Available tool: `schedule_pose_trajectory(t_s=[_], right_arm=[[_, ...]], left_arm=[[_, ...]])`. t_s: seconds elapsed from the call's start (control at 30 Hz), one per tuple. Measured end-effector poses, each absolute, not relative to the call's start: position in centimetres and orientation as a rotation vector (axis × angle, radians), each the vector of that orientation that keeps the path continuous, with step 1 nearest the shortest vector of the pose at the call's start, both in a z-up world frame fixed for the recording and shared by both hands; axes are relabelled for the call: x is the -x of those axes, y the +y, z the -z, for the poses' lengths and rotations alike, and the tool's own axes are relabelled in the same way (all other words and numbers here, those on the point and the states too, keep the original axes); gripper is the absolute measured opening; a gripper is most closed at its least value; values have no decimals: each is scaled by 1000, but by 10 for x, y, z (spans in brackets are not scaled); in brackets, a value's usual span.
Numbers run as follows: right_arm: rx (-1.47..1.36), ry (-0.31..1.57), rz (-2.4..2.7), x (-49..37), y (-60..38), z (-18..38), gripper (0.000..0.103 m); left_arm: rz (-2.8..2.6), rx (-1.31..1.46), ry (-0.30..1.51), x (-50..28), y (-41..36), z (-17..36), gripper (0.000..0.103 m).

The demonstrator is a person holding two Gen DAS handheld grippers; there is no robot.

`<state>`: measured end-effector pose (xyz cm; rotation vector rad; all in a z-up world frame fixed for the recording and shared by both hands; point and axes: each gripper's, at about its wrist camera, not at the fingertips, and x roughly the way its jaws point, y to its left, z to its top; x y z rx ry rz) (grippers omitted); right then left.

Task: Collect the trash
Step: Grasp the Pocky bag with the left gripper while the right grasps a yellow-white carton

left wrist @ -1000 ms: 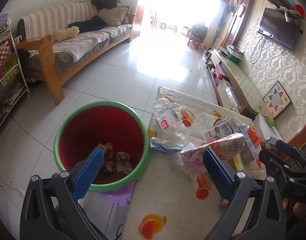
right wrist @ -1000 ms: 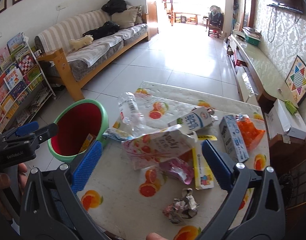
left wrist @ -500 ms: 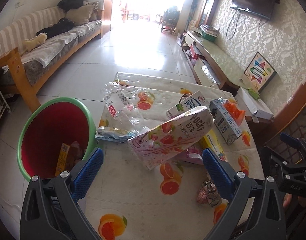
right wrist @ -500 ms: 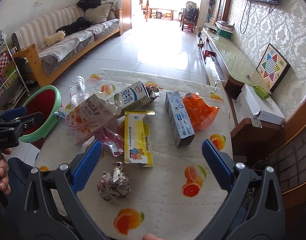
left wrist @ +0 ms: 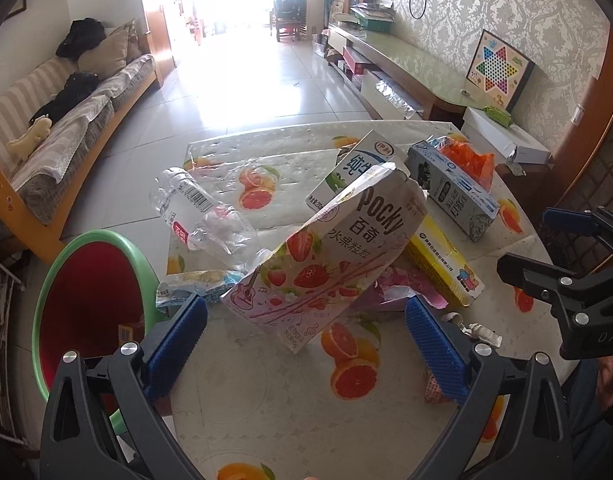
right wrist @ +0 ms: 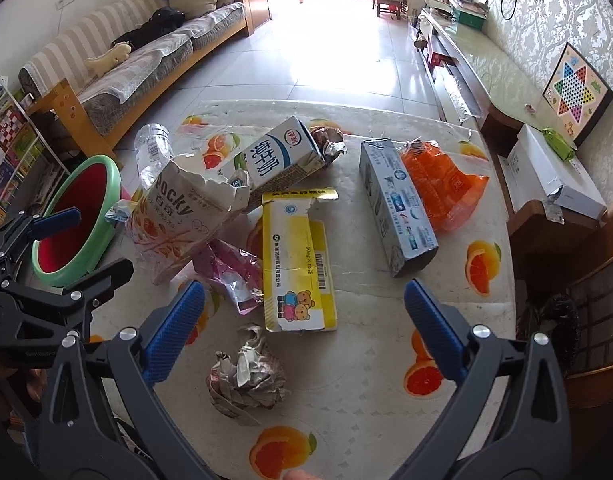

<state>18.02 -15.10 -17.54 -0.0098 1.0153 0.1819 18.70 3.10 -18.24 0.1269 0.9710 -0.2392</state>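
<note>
Trash lies on a fruit-print table [left wrist: 266,392]: a pink Pocky box [left wrist: 330,264], a clear crushed bottle [left wrist: 202,216], a milk carton [right wrist: 274,160], a yellow box [right wrist: 298,264], a grey-blue box [right wrist: 394,208], an orange bag [right wrist: 442,184], a pink wrapper [right wrist: 234,272] and a crumpled foil ball [right wrist: 246,376]. A green bin with a red inside [left wrist: 86,304] stands at the table's left. My left gripper [left wrist: 306,344] is open and empty, just short of the Pocky box. My right gripper [right wrist: 302,328] is open and empty over the yellow box's near end.
A striped sofa [left wrist: 66,120] runs along the left wall. A low TV cabinet [left wrist: 410,68] with a checkers board [left wrist: 498,68] lines the right wall. A white box [right wrist: 554,176] sits on a wooden stand beside the table. A bookshelf [right wrist: 6,152] is at the far left.
Both grippers have swung right from the bin toward the table. The left now faces the Pocky box; the right now faces the yellow box and foil ball. Both stayed open.
</note>
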Motion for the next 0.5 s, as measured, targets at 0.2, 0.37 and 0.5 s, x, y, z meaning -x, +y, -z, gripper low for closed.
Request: schedule_pose_trajectory(t_s=[0.2,0.37,0.5], right_arm=[[-6,1067,-176,-197,-146,197,98],[-11,1095,-185,-212,-144,211,98],[-23,1118,-182,-222,-147,223,98]], left_arm=[[299,-212,998,-206,22,202,95],[343,-250,1024,-223,18,215,95],[355,-249,1046,-235,18,225,95]])
